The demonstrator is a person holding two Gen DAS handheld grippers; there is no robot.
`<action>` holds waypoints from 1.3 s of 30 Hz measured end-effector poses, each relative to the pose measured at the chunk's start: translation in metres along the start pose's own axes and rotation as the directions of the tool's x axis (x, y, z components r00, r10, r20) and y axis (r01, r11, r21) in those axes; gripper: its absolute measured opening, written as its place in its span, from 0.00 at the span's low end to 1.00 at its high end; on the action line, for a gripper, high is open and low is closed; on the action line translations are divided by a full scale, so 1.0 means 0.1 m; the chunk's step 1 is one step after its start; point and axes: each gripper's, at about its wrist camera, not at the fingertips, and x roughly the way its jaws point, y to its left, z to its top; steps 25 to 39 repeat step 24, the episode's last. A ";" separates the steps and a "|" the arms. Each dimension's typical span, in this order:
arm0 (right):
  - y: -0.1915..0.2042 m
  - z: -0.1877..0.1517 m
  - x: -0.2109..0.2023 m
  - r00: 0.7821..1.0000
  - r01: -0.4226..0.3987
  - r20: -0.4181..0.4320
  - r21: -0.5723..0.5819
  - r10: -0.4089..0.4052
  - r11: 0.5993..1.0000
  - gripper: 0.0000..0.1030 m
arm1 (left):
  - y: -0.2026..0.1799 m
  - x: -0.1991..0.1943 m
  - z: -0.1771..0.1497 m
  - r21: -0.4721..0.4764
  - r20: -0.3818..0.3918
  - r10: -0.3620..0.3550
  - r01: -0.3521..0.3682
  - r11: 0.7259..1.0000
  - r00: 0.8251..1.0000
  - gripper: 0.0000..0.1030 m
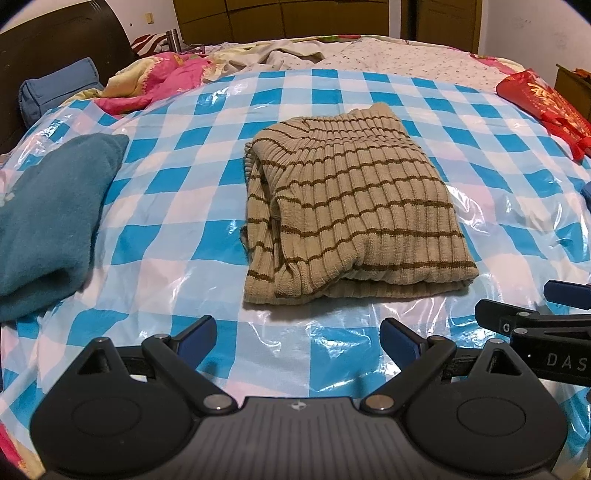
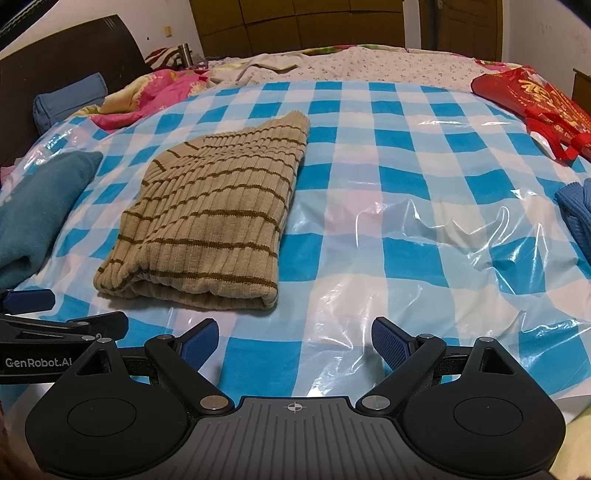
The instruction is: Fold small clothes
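Striped beige sweater lies folded on checkered plastic sheet over bed. Left claw spread, empty; right claw spread, empty, both short of sweater.

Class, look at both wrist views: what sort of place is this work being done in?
Most likely a home bedroom. A dark wooden headboard stands at the left, a crumpled pink floral quilt lies behind the blue-and-white checked plastic sheet, and brown wardrobe doors line the back wall.

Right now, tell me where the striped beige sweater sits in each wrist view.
Left wrist: striped beige sweater lies folded at picture centre, just beyond the open jaws.
Right wrist: the sweater lies left of centre, ahead of the left finger.
Shared landmark: the teal folded garment at the left edge.
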 end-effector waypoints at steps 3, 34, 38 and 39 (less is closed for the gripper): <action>0.00 0.00 0.00 1.000 0.000 -0.001 0.000 0.000 1.000 0.89 | 0.00 0.00 0.00 0.002 0.002 0.002 -0.002 1.000 1.000 1.00; -0.01 0.00 0.00 1.000 -0.002 0.003 0.001 0.002 1.000 0.89 | 0.00 -0.05 0.01 0.013 0.032 0.023 -0.024 1.000 0.999 1.00; -0.01 0.00 0.00 1.000 -0.002 0.003 0.001 0.002 1.000 0.89 | 0.00 -0.05 0.01 0.013 0.032 0.023 -0.024 1.000 0.999 1.00; -0.01 0.00 0.00 1.000 -0.002 0.003 0.001 0.002 1.000 0.89 | 0.00 -0.05 0.01 0.013 0.032 0.023 -0.024 1.000 0.999 1.00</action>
